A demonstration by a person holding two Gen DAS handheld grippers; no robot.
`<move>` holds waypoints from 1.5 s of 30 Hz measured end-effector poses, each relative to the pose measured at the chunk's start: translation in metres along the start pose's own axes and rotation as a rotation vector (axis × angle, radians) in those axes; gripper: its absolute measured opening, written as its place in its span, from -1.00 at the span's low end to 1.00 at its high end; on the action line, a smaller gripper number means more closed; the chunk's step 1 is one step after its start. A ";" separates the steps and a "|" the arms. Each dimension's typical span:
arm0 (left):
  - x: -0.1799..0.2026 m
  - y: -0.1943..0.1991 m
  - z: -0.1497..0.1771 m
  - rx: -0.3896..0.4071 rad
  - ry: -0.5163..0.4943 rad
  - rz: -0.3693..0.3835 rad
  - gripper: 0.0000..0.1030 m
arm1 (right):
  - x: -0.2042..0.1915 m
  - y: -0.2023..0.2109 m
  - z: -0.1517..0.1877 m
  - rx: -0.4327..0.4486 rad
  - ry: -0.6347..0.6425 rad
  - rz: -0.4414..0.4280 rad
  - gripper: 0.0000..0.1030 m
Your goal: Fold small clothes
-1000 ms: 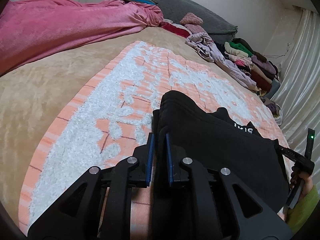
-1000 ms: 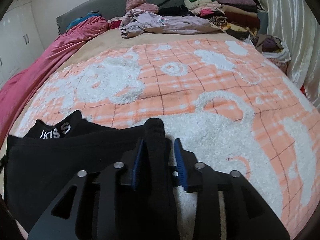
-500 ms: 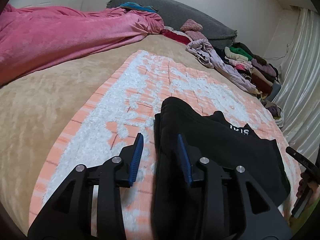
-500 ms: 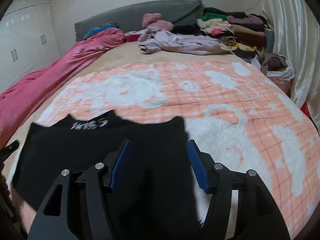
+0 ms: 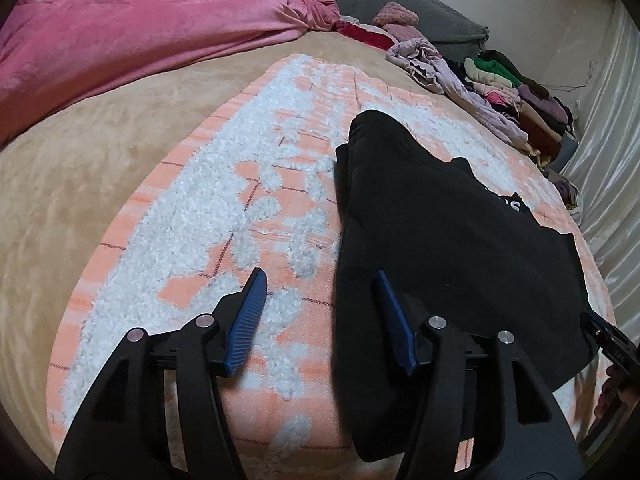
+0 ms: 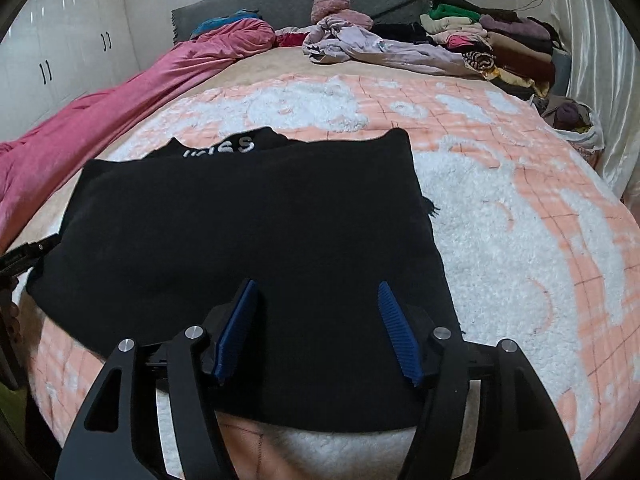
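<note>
Here the black garment (image 6: pixel 248 232) lies flat on the blanket (image 6: pixel 520 240) on the bed. Left claw (image 5: pixel 320 320) and right claw (image 6: pixel 316 328) are opening, gripping nothing, above the garment's near edge.

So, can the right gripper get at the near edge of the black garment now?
Probably yes. The right gripper hangs over the black garment, its jaws opening with nothing pinched, and nothing lies between it and that edge.

Black garment (image 6: pixel 248 232) flat on blanket (image 6: pixel 520 240), right hand-held gripper (image 6: pixel 316 328) opening above
</note>
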State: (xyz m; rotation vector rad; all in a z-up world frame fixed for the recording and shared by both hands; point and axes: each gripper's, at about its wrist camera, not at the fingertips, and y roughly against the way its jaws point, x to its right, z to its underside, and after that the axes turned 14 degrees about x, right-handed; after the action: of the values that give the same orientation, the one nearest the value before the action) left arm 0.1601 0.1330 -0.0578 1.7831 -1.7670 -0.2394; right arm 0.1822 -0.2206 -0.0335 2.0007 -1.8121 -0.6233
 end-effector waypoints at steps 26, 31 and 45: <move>-0.002 -0.032 -0.057 -0.095 0.078 0.054 0.40 | -0.242 0.005 0.023 0.047 0.522 -0.445 0.42; -0.005 -0.046 -0.055 -0.120 0.104 0.068 0.40 | -0.259 -0.003 0.034 0.069 0.613 -0.406 0.42; -0.015 -0.065 -0.058 -0.159 0.148 0.093 0.40 | -0.285 -0.024 0.047 0.131 0.748 -0.320 0.41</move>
State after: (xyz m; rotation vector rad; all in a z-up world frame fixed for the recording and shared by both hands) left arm 0.2439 0.1588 -0.0505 1.5617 -1.6725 -0.1987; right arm 0.1545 0.0665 -0.0635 2.2108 -1.1173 0.1782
